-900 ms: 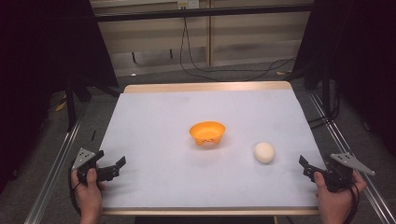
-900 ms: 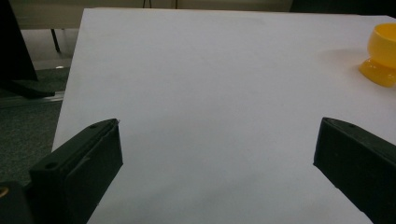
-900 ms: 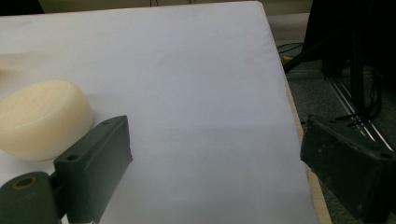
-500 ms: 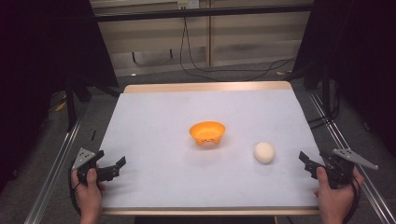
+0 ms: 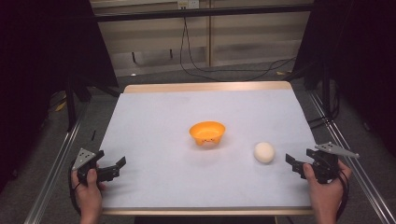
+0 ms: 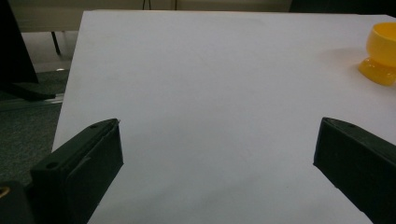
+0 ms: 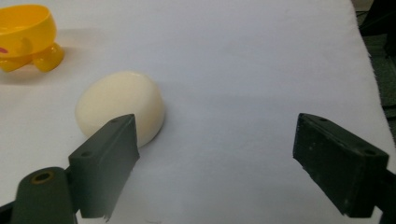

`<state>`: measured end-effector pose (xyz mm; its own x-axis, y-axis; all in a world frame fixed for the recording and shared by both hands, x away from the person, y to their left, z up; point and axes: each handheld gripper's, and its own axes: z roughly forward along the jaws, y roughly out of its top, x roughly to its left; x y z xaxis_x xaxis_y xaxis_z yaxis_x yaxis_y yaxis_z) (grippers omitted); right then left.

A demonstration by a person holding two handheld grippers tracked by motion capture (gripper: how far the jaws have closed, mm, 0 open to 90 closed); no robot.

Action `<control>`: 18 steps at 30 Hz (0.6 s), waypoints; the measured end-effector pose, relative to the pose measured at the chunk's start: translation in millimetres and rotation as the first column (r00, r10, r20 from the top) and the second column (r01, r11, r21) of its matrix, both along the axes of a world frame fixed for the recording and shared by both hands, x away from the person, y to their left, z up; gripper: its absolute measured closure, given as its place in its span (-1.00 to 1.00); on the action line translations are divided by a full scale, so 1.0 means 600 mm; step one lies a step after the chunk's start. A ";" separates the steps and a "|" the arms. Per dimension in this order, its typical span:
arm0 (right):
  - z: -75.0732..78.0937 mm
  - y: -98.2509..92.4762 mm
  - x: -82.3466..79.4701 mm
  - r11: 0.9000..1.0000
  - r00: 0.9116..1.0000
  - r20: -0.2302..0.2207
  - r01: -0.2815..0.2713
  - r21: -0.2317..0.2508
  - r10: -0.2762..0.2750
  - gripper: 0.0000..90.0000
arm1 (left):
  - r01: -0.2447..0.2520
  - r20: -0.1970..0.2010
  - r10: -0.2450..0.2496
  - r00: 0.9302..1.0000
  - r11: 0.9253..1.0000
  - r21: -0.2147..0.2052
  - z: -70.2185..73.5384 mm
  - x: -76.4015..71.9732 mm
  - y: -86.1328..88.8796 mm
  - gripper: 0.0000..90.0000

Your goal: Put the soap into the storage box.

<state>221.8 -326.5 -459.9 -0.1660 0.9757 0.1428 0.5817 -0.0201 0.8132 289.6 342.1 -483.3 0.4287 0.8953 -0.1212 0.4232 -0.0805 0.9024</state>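
White egg-shaped ball [image 5: 264, 152] sits at about 10 o'clock from the right gripper [image 5: 295, 164], jaws wide open and empty; left gripper [image 5: 116, 168], also open, is much farther.

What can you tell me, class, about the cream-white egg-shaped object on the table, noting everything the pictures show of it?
The egg-shaped object is cream-white, smooth and matte, with no markings visible. It lies on its side on the white table cover, to the right of the orange bowl and apart from it. The right gripper stands open just beside it, not touching; in the right gripper view its left jaw overlaps the object's lower edge. Its material cannot be told.
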 end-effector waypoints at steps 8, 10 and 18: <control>0.001 0.022 0.012 0.999 0.998 -0.046 -0.047 -0.010 0.046 -0.81 | 0.001 0.000 -0.001 1.000 1.000 0.000 0.000 0.000 0.000 -0.97; 0.001 0.027 0.015 0.999 0.997 -0.049 -0.052 -0.010 0.052 -0.81 | 0.001 0.000 -0.001 1.000 1.000 0.000 0.000 0.000 0.000 -0.97; 0.009 0.049 0.029 0.997 0.995 -0.058 -0.078 -0.011 0.077 -0.82 | 0.001 0.000 -0.001 1.000 1.000 0.000 0.000 0.000 0.000 -0.97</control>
